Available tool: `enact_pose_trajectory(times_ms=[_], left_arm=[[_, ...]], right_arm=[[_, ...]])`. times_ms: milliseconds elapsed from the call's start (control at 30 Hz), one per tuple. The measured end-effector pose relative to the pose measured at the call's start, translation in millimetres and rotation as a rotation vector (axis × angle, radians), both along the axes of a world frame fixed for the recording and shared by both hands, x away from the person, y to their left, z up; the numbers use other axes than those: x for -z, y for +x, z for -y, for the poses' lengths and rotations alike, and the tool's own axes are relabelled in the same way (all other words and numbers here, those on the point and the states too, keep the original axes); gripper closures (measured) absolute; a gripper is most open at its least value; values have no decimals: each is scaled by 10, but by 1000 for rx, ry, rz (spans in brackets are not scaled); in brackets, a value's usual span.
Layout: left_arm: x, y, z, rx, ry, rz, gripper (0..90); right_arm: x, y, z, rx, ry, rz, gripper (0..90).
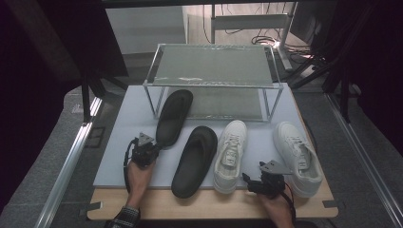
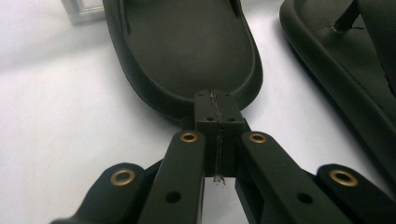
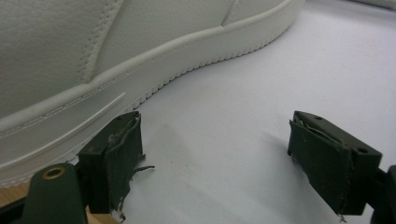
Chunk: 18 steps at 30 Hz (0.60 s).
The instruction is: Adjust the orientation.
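Two black slippers and two white sneakers lie in a row on a white board [image 1: 119, 147]. The left slipper [image 1: 174, 116] has its toe under a low rack; its heel fills the left gripper view [image 2: 187, 51]. My left gripper [image 1: 153, 144] is shut, jaws pressed together with nothing between them, tips [image 2: 213, 95] right at that heel rim. The second slipper [image 1: 195, 161] lies to its right [image 2: 345, 70]. My right gripper [image 1: 248, 183] stands open on the board between the two sneakers [image 1: 230, 154] [image 1: 297, 156]. One sneaker's sole side [image 3: 116, 70] lies just beyond its left jaw, gripper [image 3: 219, 154] empty.
A metal-framed mesh rack [image 1: 214, 64] stands at the back of the board. A wooden table edge [image 1: 204, 206] runs along the front. Aluminium rails [image 1: 71, 156] flank the table, and cables lie on the floor behind.
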<state>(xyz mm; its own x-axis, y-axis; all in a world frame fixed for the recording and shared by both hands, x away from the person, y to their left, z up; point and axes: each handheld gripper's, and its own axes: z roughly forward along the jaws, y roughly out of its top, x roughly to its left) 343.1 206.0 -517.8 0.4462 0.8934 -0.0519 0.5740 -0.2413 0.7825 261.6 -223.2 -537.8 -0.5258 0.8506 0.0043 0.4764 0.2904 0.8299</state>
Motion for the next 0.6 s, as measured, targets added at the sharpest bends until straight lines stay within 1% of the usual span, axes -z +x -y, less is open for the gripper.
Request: enact_pose_trajectory(times_ms=[133,367,600], left_arm=[[-3,48,56,5,2,5,900],[-63,144,149,15,2,15,900],[-120,249,231,27,26,14,900]], right_arm=[[0,0,-1,1,1,-1,179],[0,0,0,0,0,-1,179],[0,0,0,0,1,-1,180]])
